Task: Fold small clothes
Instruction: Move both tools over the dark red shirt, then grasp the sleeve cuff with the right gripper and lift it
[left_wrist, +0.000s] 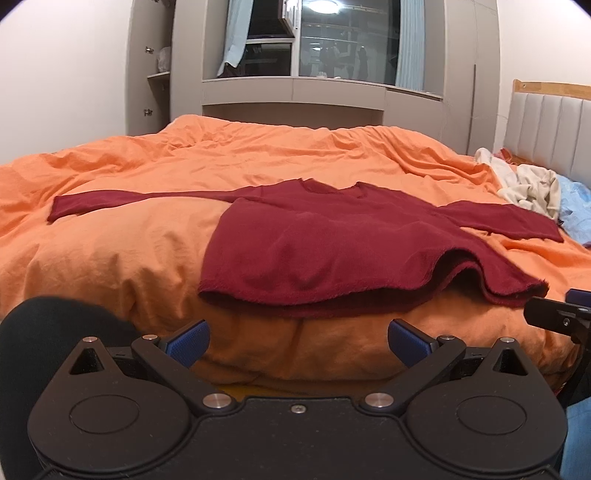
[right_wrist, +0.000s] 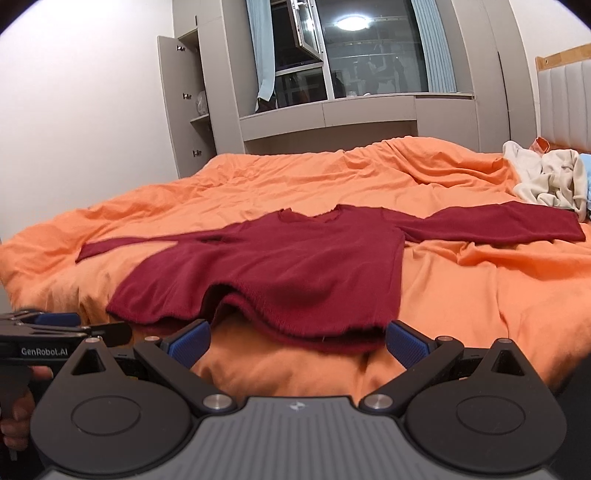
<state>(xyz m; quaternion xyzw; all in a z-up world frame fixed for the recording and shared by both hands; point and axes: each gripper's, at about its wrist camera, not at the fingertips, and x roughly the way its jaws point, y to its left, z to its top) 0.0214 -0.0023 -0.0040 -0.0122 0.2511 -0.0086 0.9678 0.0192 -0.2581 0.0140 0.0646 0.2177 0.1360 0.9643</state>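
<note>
A dark red long-sleeved sweater (left_wrist: 317, 243) lies flat on the orange bed cover (left_wrist: 147, 173), sleeves spread to both sides, its hem toward me with a raised wrinkle. It also shows in the right wrist view (right_wrist: 295, 266). My left gripper (left_wrist: 298, 341) is open and empty, just short of the hem at the bed's near edge. My right gripper (right_wrist: 297, 341) is open and empty, its fingertips close to the hem. The right gripper shows at the right edge of the left wrist view (left_wrist: 561, 314); the left gripper shows at the left edge of the right wrist view (right_wrist: 62, 332).
A heap of cream and pale blue clothes (left_wrist: 532, 188) lies at the far right by the padded headboard (left_wrist: 550, 133); it also shows in the right wrist view (right_wrist: 550, 177). A grey window cabinet (left_wrist: 295, 96) and an open wardrobe (right_wrist: 184, 99) stand behind the bed.
</note>
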